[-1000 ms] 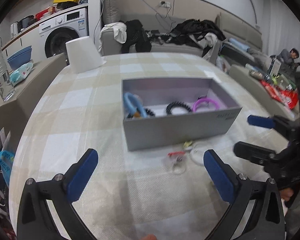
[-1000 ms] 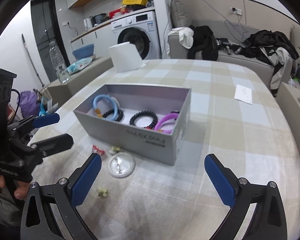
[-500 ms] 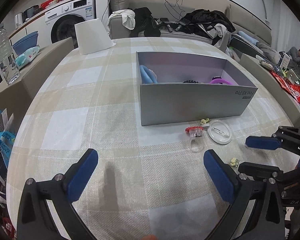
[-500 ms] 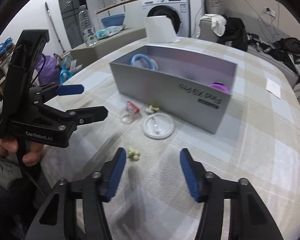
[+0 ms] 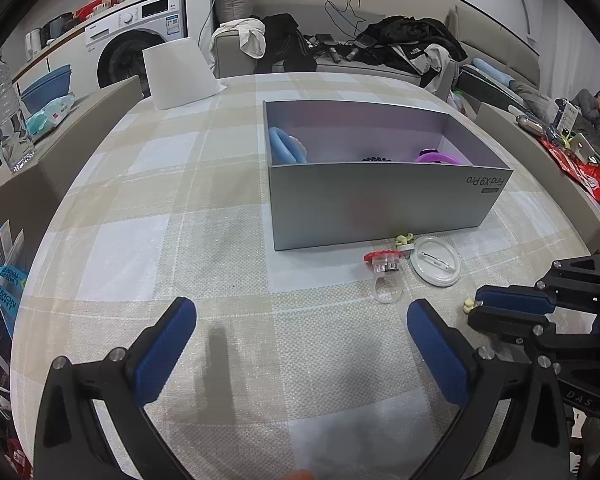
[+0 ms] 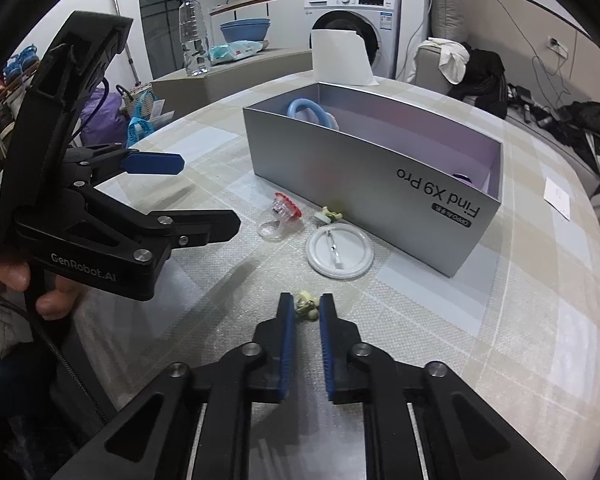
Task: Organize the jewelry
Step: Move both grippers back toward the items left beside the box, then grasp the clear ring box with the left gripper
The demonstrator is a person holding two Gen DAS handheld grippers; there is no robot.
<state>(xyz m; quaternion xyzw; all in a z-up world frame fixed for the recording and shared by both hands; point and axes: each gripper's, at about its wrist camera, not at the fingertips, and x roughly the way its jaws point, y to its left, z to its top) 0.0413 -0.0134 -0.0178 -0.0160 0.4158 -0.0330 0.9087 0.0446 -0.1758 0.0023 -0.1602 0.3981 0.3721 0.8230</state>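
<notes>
A grey box (image 5: pixel 380 204) (image 6: pixel 364 184) on the checked tablecloth holds a blue ring (image 5: pixel 284 148), a black bead bracelet and a purple bracelet (image 5: pixel 436 157). In front of it lie a clear ring with a red top (image 5: pixel 384 268) (image 6: pixel 280 216), a white round pin badge (image 5: pixel 436 266) (image 6: pixel 339 252) and a small pale piece (image 6: pixel 329 214). My right gripper (image 6: pixel 303 307) is narrowed around a small pale yellow earring (image 6: pixel 306 304) (image 5: pixel 469 305) on the table. My left gripper (image 5: pixel 300 340) is open and empty, low over the cloth.
A white paper roll (image 5: pixel 178 74) stands at the table's far edge. A water bottle (image 5: pixel 4 116) stands on a ledge at the left. A paper slip (image 6: pixel 558 196) lies to the right of the box. A sofa with clothes is behind.
My right gripper has dropped toward the table and closed from wide open to a narrow gap around the pale earring. Both grippers have come lower and nearer to the loose pieces.
</notes>
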